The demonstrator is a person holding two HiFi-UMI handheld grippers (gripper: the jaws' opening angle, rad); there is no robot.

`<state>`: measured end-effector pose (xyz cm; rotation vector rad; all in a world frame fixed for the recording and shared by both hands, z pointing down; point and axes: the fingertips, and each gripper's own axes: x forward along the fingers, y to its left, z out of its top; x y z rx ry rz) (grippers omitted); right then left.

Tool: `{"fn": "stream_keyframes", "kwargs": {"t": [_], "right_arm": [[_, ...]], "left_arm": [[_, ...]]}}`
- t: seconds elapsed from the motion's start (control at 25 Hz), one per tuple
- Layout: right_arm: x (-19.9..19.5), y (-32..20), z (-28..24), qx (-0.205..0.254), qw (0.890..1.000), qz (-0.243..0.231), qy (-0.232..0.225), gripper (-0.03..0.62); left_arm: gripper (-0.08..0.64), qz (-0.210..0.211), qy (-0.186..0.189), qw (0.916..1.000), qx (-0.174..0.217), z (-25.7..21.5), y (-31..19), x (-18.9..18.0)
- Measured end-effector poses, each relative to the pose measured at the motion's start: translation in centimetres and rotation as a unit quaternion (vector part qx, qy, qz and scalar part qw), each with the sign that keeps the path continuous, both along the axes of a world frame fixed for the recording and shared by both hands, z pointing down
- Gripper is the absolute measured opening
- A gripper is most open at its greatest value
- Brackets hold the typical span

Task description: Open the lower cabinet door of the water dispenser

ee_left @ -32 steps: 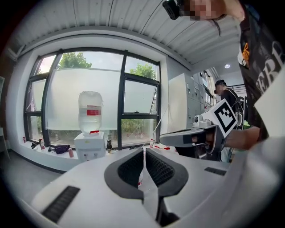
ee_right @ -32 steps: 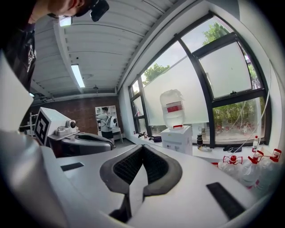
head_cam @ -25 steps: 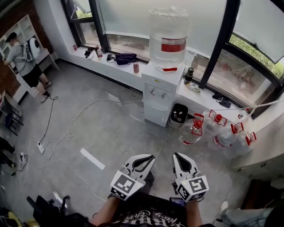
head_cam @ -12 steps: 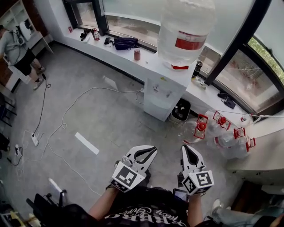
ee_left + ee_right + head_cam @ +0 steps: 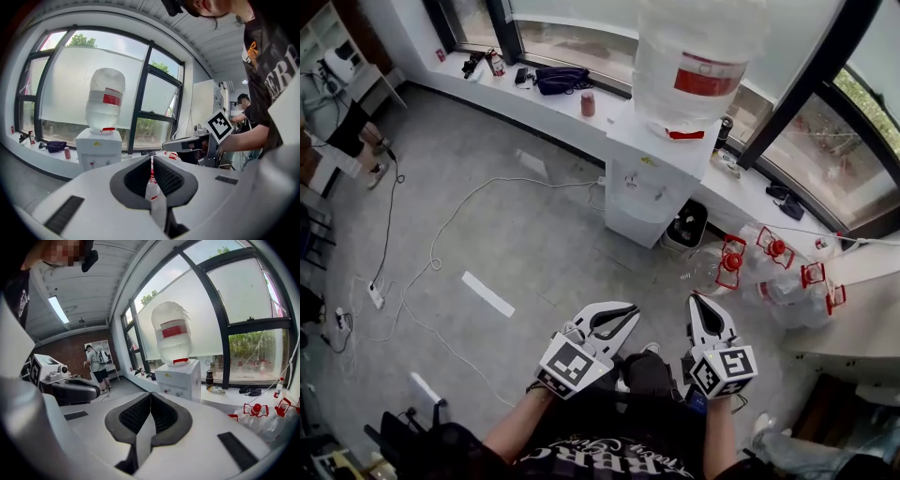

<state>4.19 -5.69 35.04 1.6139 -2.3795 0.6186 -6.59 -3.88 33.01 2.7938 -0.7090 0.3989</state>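
The white water dispenser (image 5: 652,178) stands against the window ledge with a big clear bottle (image 5: 698,56) on top. Its lower cabinet door (image 5: 628,223) looks shut. Both grippers hang over the floor well short of it. My left gripper (image 5: 630,309) is shut with nothing in it. The right gripper (image 5: 697,300) is shut and empty too. The left gripper view has the dispenser (image 5: 98,150) to the left of the left gripper (image 5: 152,159). In the right gripper view the dispenser (image 5: 180,378) stands just right of the right gripper (image 5: 150,394), its lower part hidden.
A black bin (image 5: 682,228) sits right of the dispenser. Several empty bottles with red handles (image 5: 769,272) lie further right. Cables (image 5: 441,253) and a white strip (image 5: 487,293) cross the grey floor. A person (image 5: 337,122) stands far left. A bag (image 5: 562,80) lies on the ledge.
The view and both grippers have moved closer to the dispenser, which now looms larger at the top. Both grippers have stayed shut.
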Motion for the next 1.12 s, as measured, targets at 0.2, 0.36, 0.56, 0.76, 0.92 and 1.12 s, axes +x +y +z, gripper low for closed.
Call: {"fn": "stream_keyframes", "kwargs": {"t": [0.2, 0.36, 0.56, 0.76, 0.92, 1.12], "right_arm": [[1.6, -2.8, 1.3, -0.009, 1.0, 0.002, -0.001, 0.014], [4.3, -6.1, 4.0, -0.016, 1.0, -0.011, 0.017, 0.019], [7.4, -10.6, 9.1, -0.031, 0.998, -0.019, 0.05, 0.069], [10.6, -14.9, 15.6, -0.046, 0.997, -0.019, 0.067, 0.08], [12.4, -16.5, 21.9, -0.073, 0.995, -0.03, 0.063, 0.092], [13.7, -20.1, 27.9, -0.075, 0.995, -0.027, 0.065, 0.109]], "left_arm": [[0.029, 0.003, -0.02, 0.9997, -0.015, 2.1, -1.2, 0.6], [0.029, 0.016, -0.031, 0.9993, -0.012, 3.1, -2.7, 2.7], [0.029, 0.016, -0.02, 0.9994, -0.025, 4.3, -5.3, 5.7], [0.029, 0.036, -0.043, 0.9983, -0.017, 7.0, -8.5, 8.9], [0.029, 0.045, -0.058, 0.997, -0.025, 9.9, -10.7, 11.1], [0.028, 0.04, -0.047, 0.9974, -0.035, 12.9, -14.8, 13.8]]}}
